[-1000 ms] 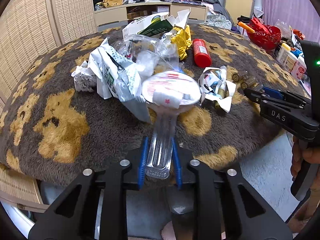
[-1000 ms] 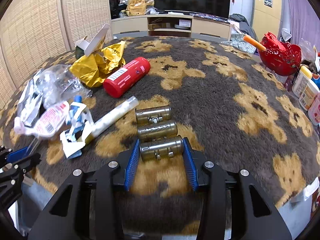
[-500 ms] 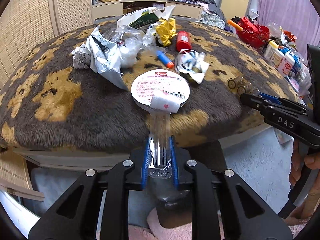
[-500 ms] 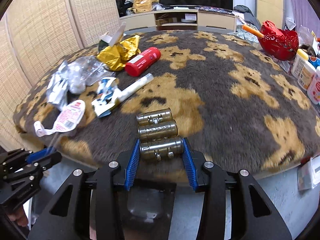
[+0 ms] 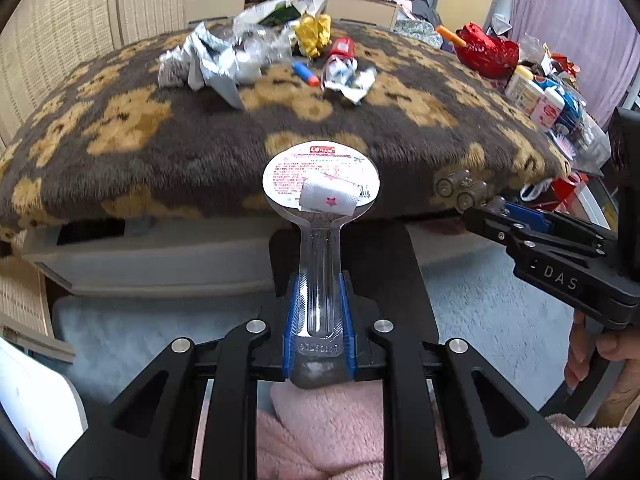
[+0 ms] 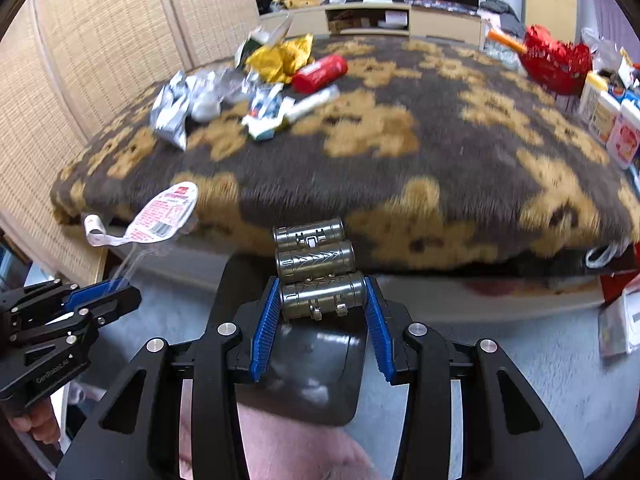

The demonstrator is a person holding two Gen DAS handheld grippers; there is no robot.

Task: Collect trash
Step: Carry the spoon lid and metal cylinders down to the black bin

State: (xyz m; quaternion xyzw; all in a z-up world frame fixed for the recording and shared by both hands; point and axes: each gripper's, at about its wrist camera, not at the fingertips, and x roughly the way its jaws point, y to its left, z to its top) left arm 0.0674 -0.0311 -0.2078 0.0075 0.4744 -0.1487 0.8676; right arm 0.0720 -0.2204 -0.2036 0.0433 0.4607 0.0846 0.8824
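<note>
Left gripper (image 5: 319, 316) clamping handle of clear plastic pack (image 5: 320, 216) w/ round printed lid, held off front edge of blanket-covered table (image 5: 200, 160), right gripper (image 6: 323, 316) squeezing bundle of metal cylinders (image 6: 318, 268) beyond same edge, wrappers (image 5: 224, 60) & red can (image 6: 319, 73) lying near table's far left corner.

I see a clear spoon-shaped blister pack (image 5: 320, 216) upright at frame centre, stacked metal cylinders (image 6: 318, 266) mid-frame, and a crumpled wrapper pile (image 5: 256, 56) upper centre.
</note>
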